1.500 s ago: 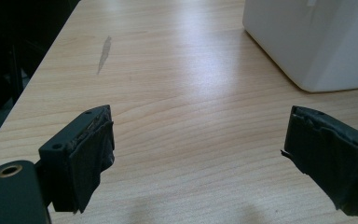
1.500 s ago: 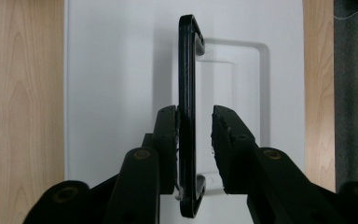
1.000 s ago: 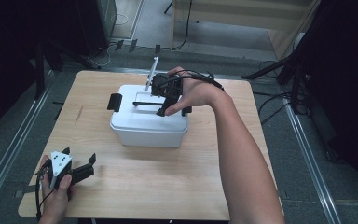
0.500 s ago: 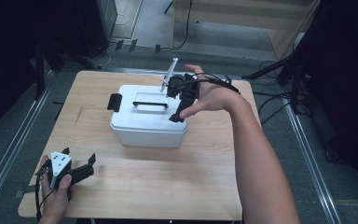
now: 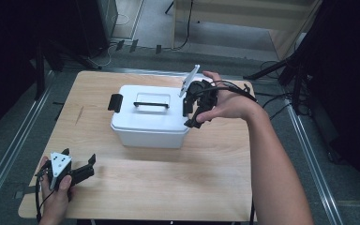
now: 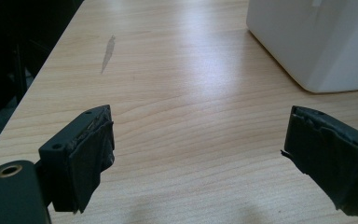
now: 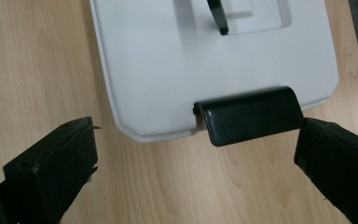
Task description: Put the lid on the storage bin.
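A white lidded box (image 5: 145, 124) stands mid-table, with a black handle (image 5: 151, 104) on its lid and a black latch (image 5: 115, 101) at its left end. My right gripper (image 5: 190, 111) hovers open at the box's right end. In the right gripper view it (image 7: 196, 140) looks down on the lid (image 7: 177, 70), and the right-end black latch (image 7: 249, 115) lies just ahead of its spread jaws, close to the right one. My left gripper (image 5: 83, 169) rests open near the table's front left corner. A corner of the box (image 6: 317, 42) sits beyond that gripper (image 6: 196, 140).
The wooden table (image 5: 159, 187) has bare room in front of the box. A pale streak (image 6: 107, 49) marks the wood left of the box. Cables (image 5: 281, 101) trail off the back right corner. Metal floor rails (image 5: 9, 154) run along both sides.
My right gripper has moved rightward from above the lid's handle to the box's right end, over the latch. The left gripper has stayed put.
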The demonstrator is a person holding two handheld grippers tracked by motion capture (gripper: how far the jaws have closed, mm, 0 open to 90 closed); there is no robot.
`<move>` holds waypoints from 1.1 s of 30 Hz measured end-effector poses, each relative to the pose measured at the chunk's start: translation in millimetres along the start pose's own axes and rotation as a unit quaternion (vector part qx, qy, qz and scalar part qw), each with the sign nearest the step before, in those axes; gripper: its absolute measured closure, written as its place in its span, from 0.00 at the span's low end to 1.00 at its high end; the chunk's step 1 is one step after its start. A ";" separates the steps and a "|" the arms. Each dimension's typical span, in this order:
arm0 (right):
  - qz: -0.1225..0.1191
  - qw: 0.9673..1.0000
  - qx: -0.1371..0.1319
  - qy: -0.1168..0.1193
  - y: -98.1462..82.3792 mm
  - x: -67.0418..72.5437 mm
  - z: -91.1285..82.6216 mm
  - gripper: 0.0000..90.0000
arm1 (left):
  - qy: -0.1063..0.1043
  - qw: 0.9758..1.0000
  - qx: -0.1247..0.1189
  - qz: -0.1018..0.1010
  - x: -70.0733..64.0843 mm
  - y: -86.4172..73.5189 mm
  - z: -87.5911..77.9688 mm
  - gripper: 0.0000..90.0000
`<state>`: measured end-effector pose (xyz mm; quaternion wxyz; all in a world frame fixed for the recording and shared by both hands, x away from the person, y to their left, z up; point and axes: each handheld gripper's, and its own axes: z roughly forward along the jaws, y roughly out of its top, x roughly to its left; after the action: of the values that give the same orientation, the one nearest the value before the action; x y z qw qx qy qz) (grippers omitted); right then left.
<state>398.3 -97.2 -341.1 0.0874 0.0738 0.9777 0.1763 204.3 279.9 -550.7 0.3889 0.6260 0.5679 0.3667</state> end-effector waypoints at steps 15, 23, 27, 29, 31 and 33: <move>0.025 1.000 -0.005 -0.013 -40.3 7.0 -8.6 0.00 | 0.001 1.000 -0.001 0.003 -0.4 0.0 0.1 0.10; 0.032 0.999 -0.007 -0.018 -60.6 12.1 -13.3 0.00 | 0.001 1.000 0.000 0.003 -0.7 0.0 0.0 0.10; 0.036 0.999 -0.007 -0.021 -70.6 15.2 -12.5 0.00 | 0.001 1.000 0.000 0.003 -0.6 0.0 0.0 0.10; 0.039 0.999 -0.003 -0.023 -75.1 16.1 -10.8 0.00 | 0.001 1.000 0.001 0.003 -0.6 0.0 0.0 0.10; 0.043 0.999 -0.001 -0.024 -80.3 17.3 -8.9 0.00 | 0.001 1.000 0.001 0.003 -0.5 0.0 0.0 0.10; 0.045 0.999 -0.002 -0.024 -84.8 18.7 -7.1 0.00 | 0.001 1.000 0.001 0.004 -0.6 0.0 0.0 0.10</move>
<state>369.0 -175.0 -367.6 0.1027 0.1220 0.9706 0.1805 204.2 279.3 -550.7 0.3861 0.6280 0.5666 0.3681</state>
